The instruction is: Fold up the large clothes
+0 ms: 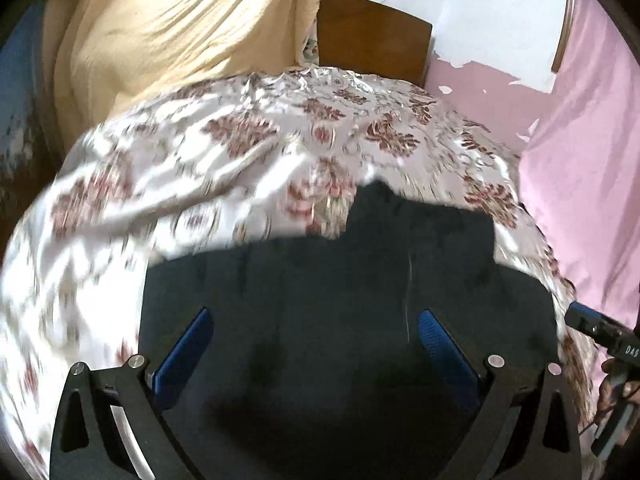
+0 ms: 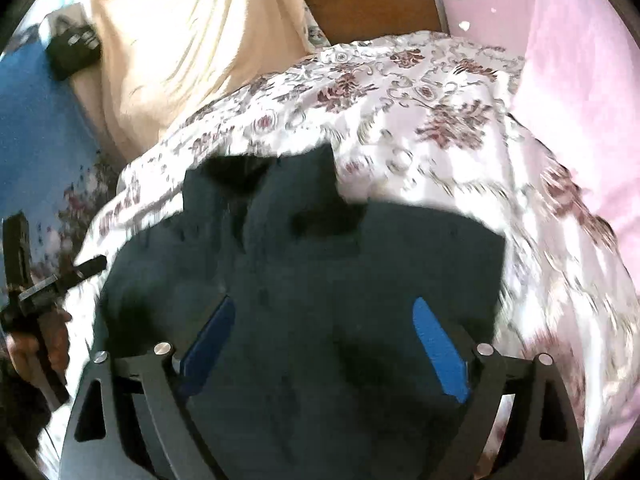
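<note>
Two grippers are being held wide over a dark garment [image 1: 340,312], nothing being gripped: the left gripper [image 1: 316,344] and the right gripper [image 2: 324,340] are each being pointed down at it from low in the frame. The garment is being spread on a flowered bedspread [image 1: 248,132], filling the lower middle. An edge should probably be pinched flat before being lifted. Farther up, a yellow cloth [image 1: 168,32] is hanging at upper left.

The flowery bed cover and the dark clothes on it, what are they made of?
The flowery bed cover looks like satin or silky woven cloth: its folds flash bright white. The dark clothes look like matte, soft fabric, maybe cotton or fleece; they show no shine, but blur hides the weave.
</note>
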Demonstrator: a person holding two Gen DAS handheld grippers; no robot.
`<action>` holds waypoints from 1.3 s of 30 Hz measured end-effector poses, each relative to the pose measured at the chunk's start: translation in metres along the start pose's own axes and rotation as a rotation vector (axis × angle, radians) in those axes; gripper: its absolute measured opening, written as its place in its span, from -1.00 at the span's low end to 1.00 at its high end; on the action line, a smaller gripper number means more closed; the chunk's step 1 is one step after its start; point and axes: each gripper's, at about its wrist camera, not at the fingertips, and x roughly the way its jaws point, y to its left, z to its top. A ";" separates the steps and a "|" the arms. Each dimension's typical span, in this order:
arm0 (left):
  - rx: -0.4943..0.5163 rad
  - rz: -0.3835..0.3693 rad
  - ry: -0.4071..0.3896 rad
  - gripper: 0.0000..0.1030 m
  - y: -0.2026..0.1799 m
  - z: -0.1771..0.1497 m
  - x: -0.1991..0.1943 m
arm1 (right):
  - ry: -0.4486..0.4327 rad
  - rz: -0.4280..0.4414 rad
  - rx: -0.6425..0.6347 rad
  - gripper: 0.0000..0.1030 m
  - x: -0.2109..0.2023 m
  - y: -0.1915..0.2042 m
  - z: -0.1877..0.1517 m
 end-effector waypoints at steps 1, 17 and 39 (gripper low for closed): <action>0.005 -0.001 0.008 1.00 -0.005 0.014 0.009 | 0.005 -0.004 0.014 0.70 0.011 0.002 0.018; 0.051 0.069 0.073 0.01 -0.035 0.083 0.113 | 0.096 -0.082 0.164 -0.08 0.146 0.015 0.109; 0.069 -0.072 -0.142 -0.93 -0.020 -0.019 -0.118 | -0.218 -0.019 -0.226 -0.88 -0.077 0.047 0.010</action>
